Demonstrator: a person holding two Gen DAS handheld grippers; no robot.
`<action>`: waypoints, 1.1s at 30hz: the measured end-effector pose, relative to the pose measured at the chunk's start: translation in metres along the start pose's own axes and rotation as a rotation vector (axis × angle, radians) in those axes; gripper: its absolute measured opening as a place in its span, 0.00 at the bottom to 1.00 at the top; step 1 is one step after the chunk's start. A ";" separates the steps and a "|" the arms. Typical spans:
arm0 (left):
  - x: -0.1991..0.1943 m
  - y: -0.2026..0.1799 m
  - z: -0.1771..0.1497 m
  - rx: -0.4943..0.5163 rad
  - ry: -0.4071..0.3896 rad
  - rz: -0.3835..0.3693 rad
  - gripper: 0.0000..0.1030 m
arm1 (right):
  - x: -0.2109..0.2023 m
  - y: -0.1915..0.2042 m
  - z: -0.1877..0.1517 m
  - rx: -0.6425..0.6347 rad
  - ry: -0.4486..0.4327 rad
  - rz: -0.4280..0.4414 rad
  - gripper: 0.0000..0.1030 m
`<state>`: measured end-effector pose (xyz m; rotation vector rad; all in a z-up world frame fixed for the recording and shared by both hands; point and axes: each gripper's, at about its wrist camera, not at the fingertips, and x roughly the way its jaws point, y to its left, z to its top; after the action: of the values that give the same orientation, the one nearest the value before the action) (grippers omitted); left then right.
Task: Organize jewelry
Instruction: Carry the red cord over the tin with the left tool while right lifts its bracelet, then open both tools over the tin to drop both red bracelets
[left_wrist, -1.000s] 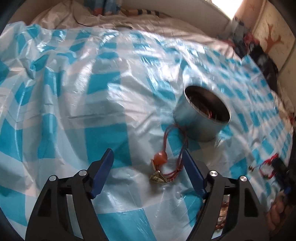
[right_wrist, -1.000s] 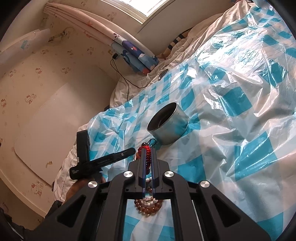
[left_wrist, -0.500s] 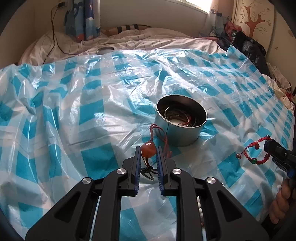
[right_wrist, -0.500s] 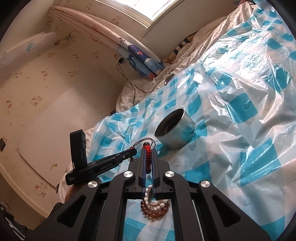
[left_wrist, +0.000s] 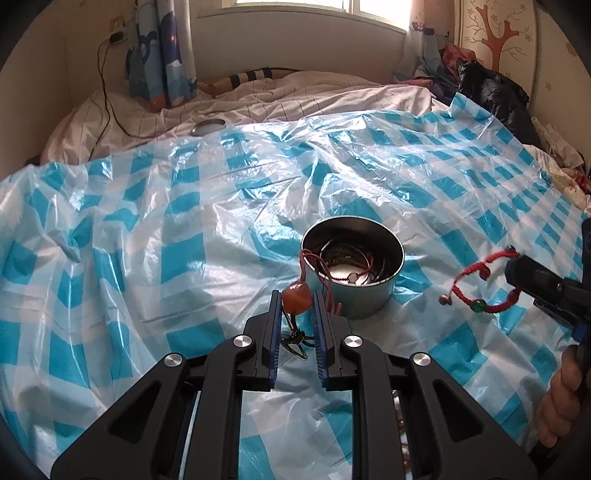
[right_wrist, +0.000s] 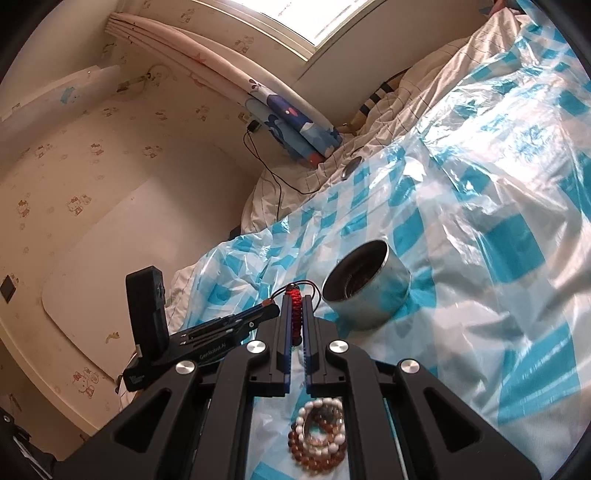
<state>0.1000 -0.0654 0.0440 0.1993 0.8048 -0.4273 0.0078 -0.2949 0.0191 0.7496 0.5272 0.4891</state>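
My left gripper (left_wrist: 294, 296) is shut on an orange bead pendant (left_wrist: 296, 294) with a brown cord, held above the sheet just in front of the round metal tin (left_wrist: 352, 264), which holds several pieces of jewelry. My right gripper (right_wrist: 295, 298) is shut on a red braided bracelet (right_wrist: 295, 310); in the left wrist view the bracelet (left_wrist: 480, 286) hangs to the right of the tin. The tin (right_wrist: 365, 286) lies just right of the right gripper's tips. The left gripper also shows in the right wrist view (right_wrist: 271, 309).
A blue and white checked plastic sheet (left_wrist: 184, 240) covers the bed. White and brown bead bracelets (right_wrist: 319, 434) lie under the right gripper. A round metal lid (left_wrist: 208, 127) rests at the far edge near a cable and curtain. Dark bags (left_wrist: 491, 92) sit at far right.
My left gripper closed on the orange bead pendant and lifted it off the sheet toward the tin. My right gripper rose slightly with the red bracelet.
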 end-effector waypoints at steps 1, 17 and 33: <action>0.000 -0.001 0.002 0.003 -0.003 0.000 0.14 | 0.002 0.000 0.002 -0.002 0.000 0.001 0.06; 0.030 0.007 0.037 -0.098 -0.016 -0.080 0.14 | 0.030 -0.004 0.040 -0.053 -0.004 -0.009 0.06; 0.068 -0.002 0.043 -0.136 0.069 -0.184 0.21 | 0.067 -0.013 0.057 -0.095 0.044 -0.064 0.06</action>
<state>0.1689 -0.1015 0.0238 0.0132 0.9208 -0.5394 0.0961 -0.2926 0.0261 0.6306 0.5634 0.4685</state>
